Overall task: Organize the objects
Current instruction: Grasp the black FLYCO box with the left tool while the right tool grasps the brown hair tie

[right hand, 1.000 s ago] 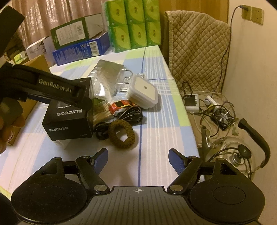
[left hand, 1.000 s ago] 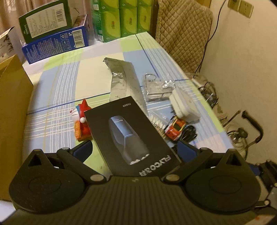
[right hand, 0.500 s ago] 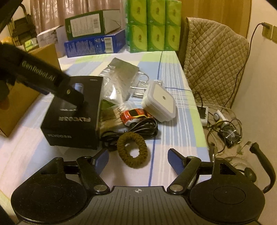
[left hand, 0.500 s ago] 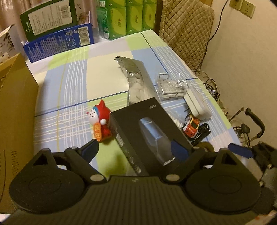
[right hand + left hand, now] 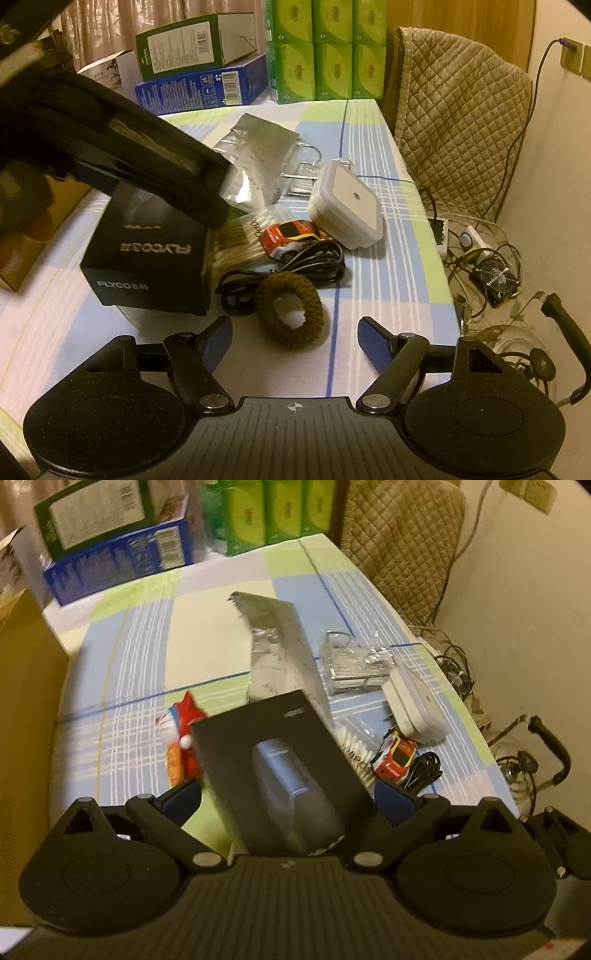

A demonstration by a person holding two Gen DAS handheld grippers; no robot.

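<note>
My left gripper is closed on the black FLYCO box, one finger on each side. In the right wrist view the box looks lifted a little off the table, with the left gripper's body above it. My right gripper is open and empty, just above a brown hair tie. A red toy car, black cable, cotton swabs, a white square case and a silver pouch lie beyond. A red figurine lies left of the box.
A cardboard box stands at the table's left edge. Blue and green cartons and green tissue packs line the far end. A quilted chair and floor cables are to the right.
The left gripper has closed back around the box and turned it straighter. The right gripper has moved nearer the hair tie.
</note>
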